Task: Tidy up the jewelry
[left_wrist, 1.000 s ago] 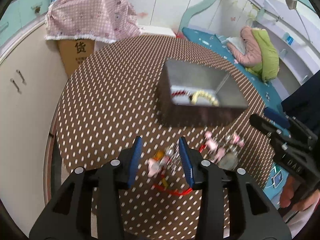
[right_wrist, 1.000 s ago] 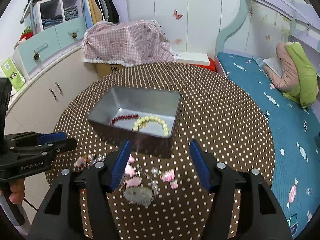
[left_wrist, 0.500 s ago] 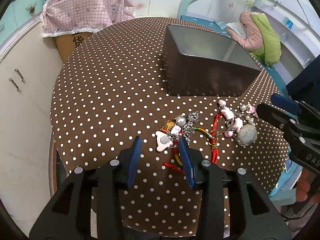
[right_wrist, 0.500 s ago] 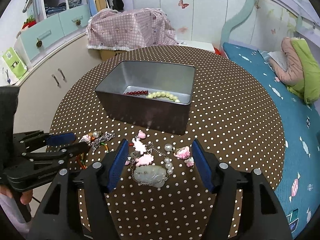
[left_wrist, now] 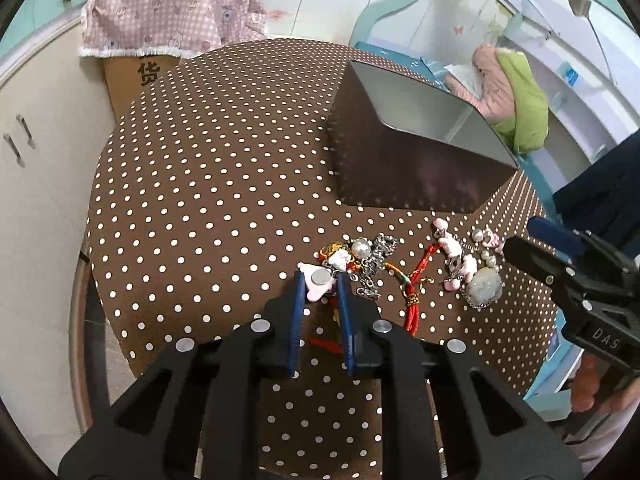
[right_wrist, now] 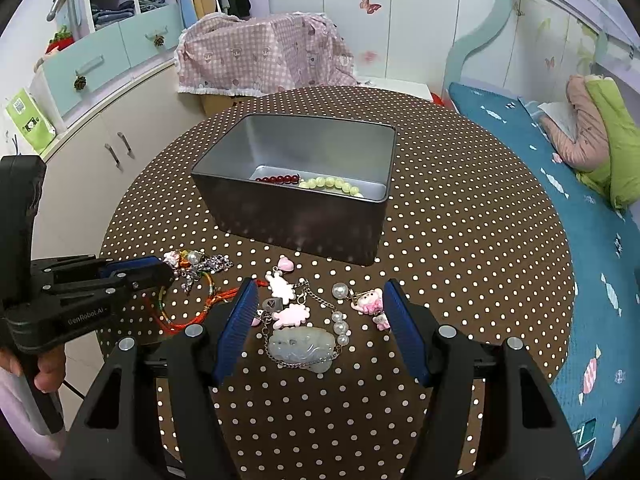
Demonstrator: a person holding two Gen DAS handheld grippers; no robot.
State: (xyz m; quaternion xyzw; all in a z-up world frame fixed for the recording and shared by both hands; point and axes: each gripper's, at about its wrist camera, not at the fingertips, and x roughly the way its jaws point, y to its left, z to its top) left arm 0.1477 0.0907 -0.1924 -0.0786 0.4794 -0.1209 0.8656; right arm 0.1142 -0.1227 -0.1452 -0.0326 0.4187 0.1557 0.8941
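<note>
The left gripper [left_wrist: 319, 278] sits low over the polka-dot tablecloth [left_wrist: 208, 184] with its blue fingers [left_wrist: 297, 308] drawn close together on either side of a pale pink charm [left_wrist: 318, 285] bearing a round silver disc; the pads lie against the charm's edges, and whether they press it firmly cannot be told. This charm belongs to a tangled cluster [left_wrist: 362, 256] of a pearl bead, a silver chain and a red cord bracelet [left_wrist: 414, 284] lying just right of the fingertips; part of the red cord runs under the gripper body and is hidden. Further right, the metal tin [right_wrist: 296, 196] stands on the table beyond the jewelry, holding a dark red bead bracelet [right_wrist: 278, 179] and a pale yellow-green bead bracelet [right_wrist: 332, 184] against its near wall; the near wall conceals the lower part of both. The right gripper [right_wrist: 320, 312] hovers with its fingers [right_wrist: 402, 322] spread wide, touching nothing. Between and just ahead of them lies a pale jade pendant [right_wrist: 302, 346] on a chain, with pink charms [right_wrist: 288, 304] and a row of pearls [right_wrist: 340, 320] beside it. The small pink figure [right_wrist: 370, 300] near the right finger is too small to identify.
</note>
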